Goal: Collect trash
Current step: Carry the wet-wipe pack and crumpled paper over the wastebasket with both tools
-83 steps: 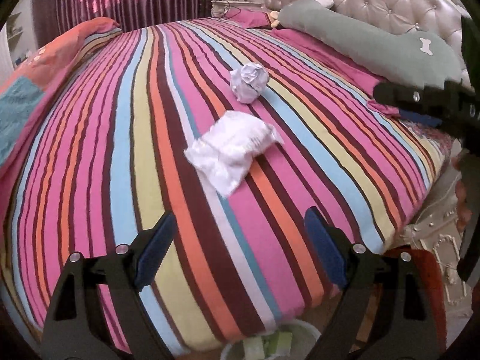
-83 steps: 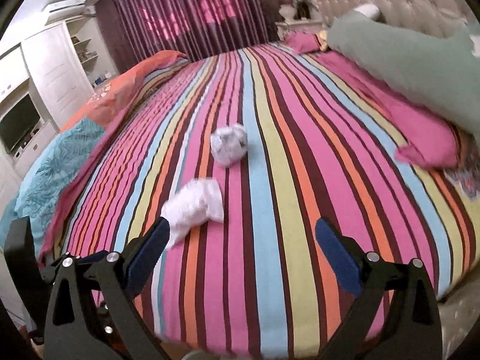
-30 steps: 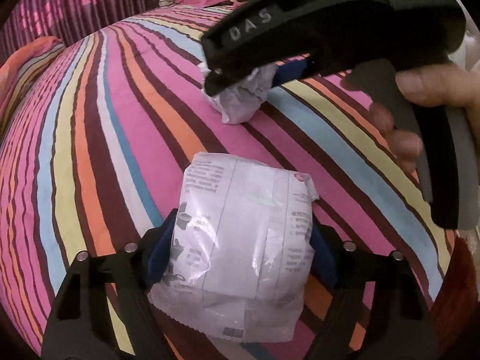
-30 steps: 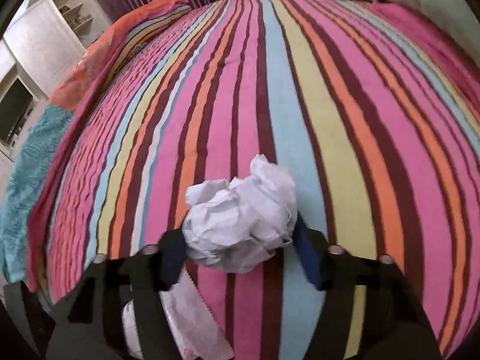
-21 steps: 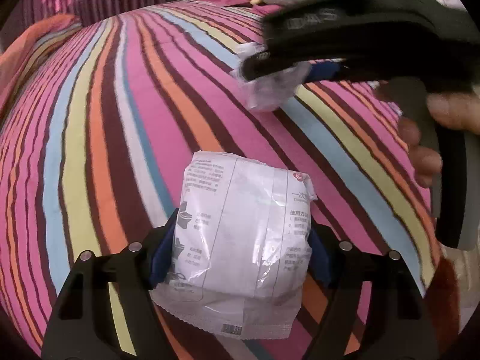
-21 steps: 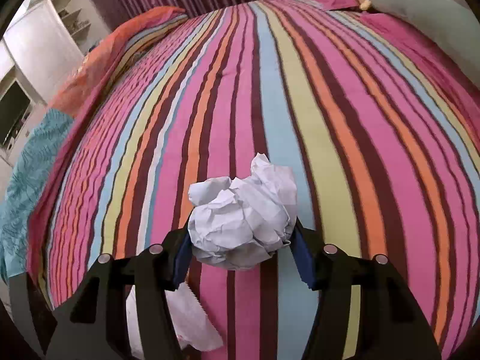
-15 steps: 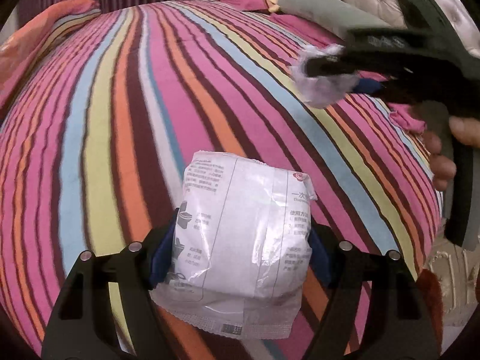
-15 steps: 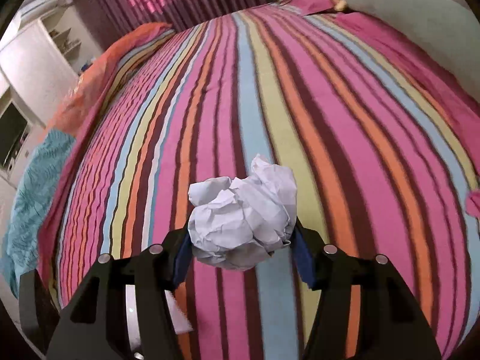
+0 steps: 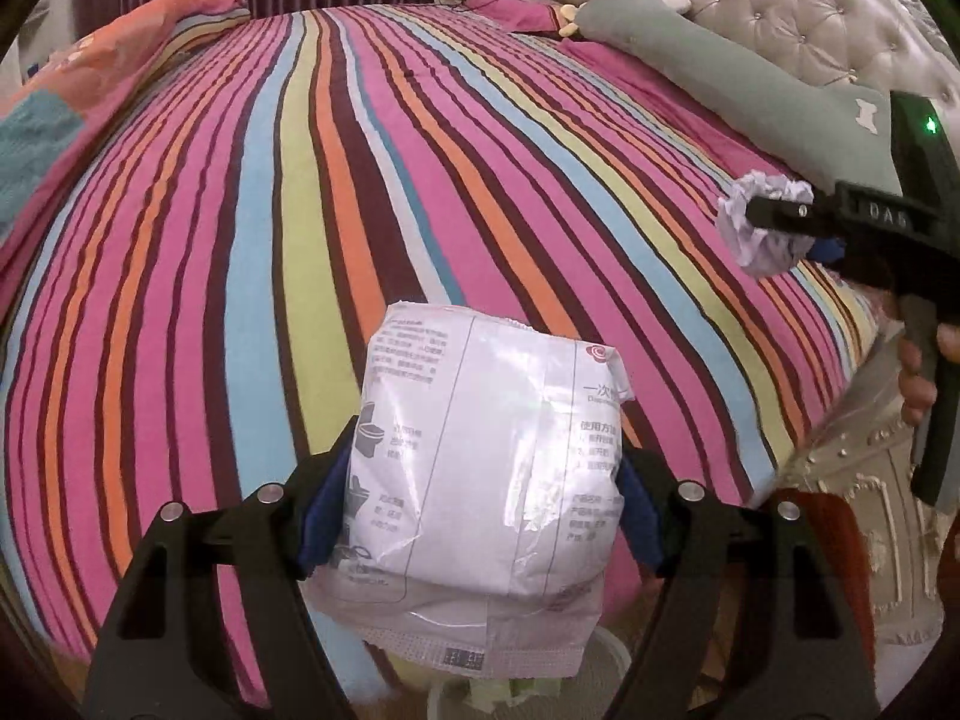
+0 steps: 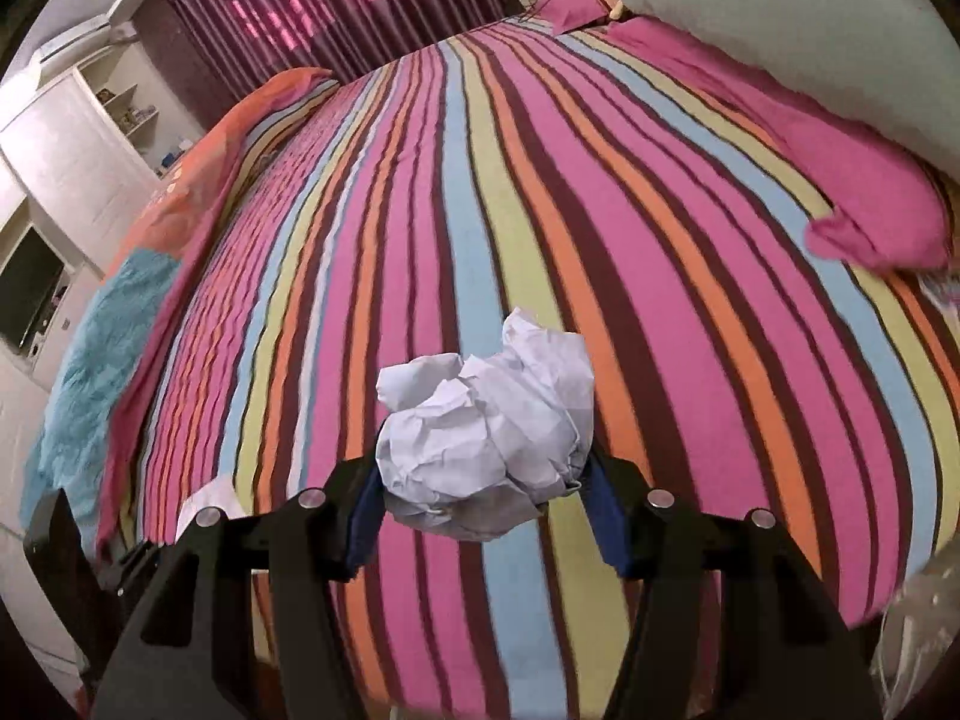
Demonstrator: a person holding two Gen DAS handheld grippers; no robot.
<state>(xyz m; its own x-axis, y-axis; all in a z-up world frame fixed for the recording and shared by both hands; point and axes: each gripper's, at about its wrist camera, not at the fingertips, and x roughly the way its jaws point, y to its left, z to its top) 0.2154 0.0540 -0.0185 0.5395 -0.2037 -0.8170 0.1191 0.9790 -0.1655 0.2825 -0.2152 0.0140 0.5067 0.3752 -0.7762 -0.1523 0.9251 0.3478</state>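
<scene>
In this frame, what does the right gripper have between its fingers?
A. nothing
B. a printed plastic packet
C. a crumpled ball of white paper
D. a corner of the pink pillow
C: the right wrist view shows the right gripper closed on the crumpled paper ball, lifted above the striped bedspread; the printed plastic packet is in the left gripper.

Glossy crinkled plastic packet (image 9: 486,468), matt creased paper ball (image 10: 489,438), soft striped cloth bedspread (image 9: 300,210).
</scene>
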